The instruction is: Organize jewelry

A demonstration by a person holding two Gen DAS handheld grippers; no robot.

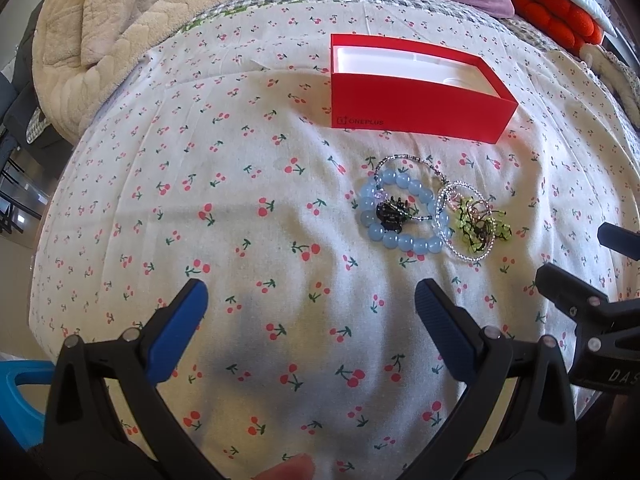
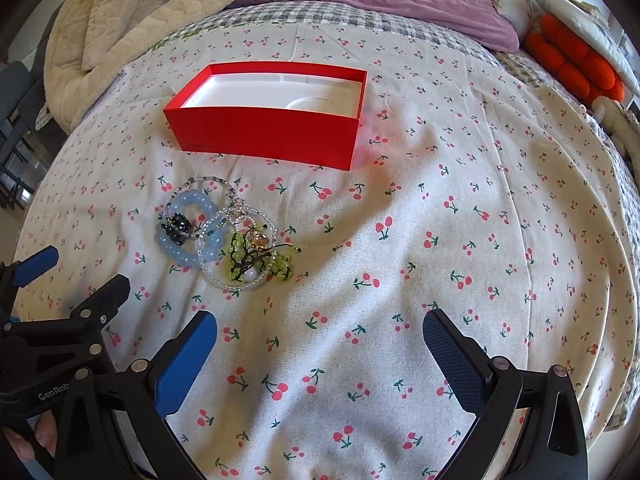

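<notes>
The left gripper (image 1: 310, 300) is hovering low over the cherry-print bedsheet (image 1: 200, 208), its two blue-padded fingers (image 1: 180, 328) spread wide at the bottom of the left wrist view and grasping nothing. A fingertip of the person's hand (image 1: 286, 470) is showing at the bottom edge between the black arms.

The right gripper (image 2: 320, 332) is sitting in the same low, forward-pointing pose at the bottom of the right wrist view, its fingers likewise released and holding nothing. Each gripper is appearing at the edge of the other's view: the right one at the lower right of the left view, the left one at the lower left of the right view, so the two are lying side by side.

The jewelry pile (image 1: 432, 216) is lying on the sheet ahead of both grippers, right of centre in the left view and left of centre in the right view (image 2: 228, 240). A blue bead bracelet (image 1: 400, 216) is touching clear beaded loops and green pieces in a tangle.

Beyond the pile, in the upper middle of both views, a red box (image 1: 412, 108) is standing open with a white tray inside, near the jewelry but apart from it.
</notes>
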